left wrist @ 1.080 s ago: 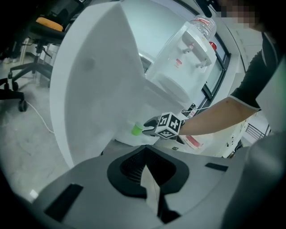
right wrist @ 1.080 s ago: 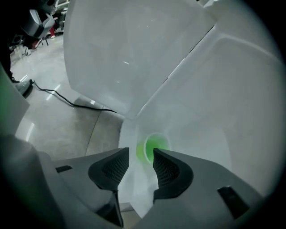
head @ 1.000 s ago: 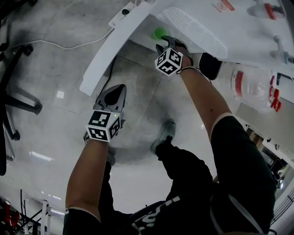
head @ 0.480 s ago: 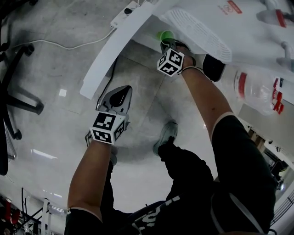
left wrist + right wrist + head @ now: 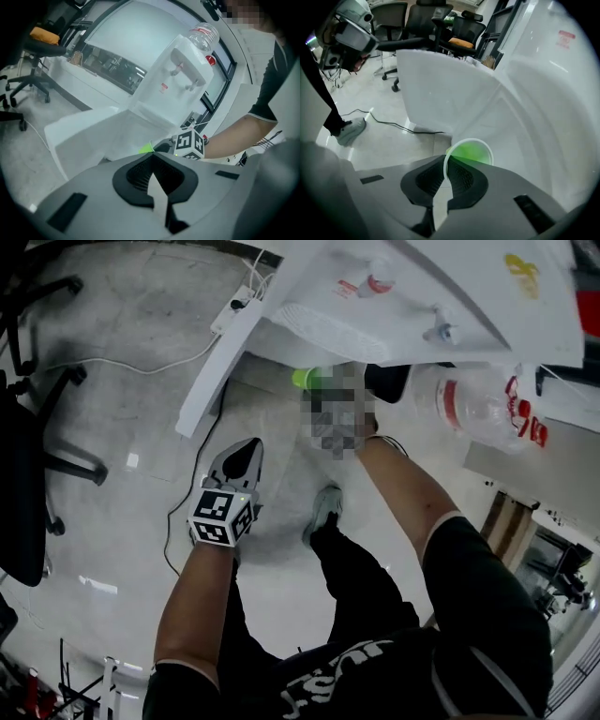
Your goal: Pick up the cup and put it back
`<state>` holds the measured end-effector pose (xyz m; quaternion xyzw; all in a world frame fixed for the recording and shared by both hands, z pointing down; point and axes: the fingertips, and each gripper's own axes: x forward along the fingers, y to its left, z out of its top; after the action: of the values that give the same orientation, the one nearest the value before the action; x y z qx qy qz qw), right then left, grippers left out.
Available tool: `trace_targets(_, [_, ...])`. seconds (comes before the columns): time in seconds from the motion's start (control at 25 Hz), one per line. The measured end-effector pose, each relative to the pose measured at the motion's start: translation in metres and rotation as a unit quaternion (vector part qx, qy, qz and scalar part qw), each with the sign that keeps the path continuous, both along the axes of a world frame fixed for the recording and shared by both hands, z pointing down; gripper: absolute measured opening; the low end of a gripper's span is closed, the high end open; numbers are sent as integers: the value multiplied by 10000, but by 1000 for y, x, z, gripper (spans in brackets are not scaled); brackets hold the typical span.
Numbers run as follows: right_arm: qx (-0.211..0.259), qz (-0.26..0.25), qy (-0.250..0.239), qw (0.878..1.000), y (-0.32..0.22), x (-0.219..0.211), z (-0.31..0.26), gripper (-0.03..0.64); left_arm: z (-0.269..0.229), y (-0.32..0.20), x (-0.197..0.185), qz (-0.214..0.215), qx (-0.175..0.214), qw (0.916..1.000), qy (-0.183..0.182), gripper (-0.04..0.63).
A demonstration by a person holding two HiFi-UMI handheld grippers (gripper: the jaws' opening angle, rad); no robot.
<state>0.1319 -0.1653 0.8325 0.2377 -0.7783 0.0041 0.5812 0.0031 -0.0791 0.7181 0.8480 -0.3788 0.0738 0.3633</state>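
2 dark ribbed pads (image 5: 461, 180) of the right gripper (image 5: 443, 174) are clamped on the rim wall of the translucent green plastic cup (image 5: 471, 152). The cup sits at lower centre of the right gripper view, against the pale inside of the white bottle-topped water dispenser (image 5: 187, 75), beside its open white door (image 5: 440, 89). The left gripper (image 5: 152, 156) has its jaws together with nothing between them. It hangs at centre left of the head view, over the grey floor (image 5: 122, 381).
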Motion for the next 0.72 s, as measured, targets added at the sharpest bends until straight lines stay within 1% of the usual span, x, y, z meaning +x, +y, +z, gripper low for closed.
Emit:
trace_targets(0.12, [-283,224,-241,9991,35,0,-54,40,-53,1,-5,-30,125,9999,73,0])
trace_targets(0.24, [-523,356,-420,9971,77,7,-116,40,-112,14,-9,-79,157,9998,103,0])
trace_targets(0.36, [-560,325,-470,9968,104,17,-182,40,-174,18,-13,-63,276,9996,79,0])
trace_targets(0.48, [-586,382,-664,9953,118,16,-248,40,-234,26,-15,-66,275,9994,199,0])
trace_targets(0.56, [-656,322,-785,9942,136,13,-293,40,-271,47,-8,37,190,9994,284,0])
trace_targets(0.72, [-688,-82,-905,9935,179,0,-383,40,-347,93,9,278,137,9988,388,0])
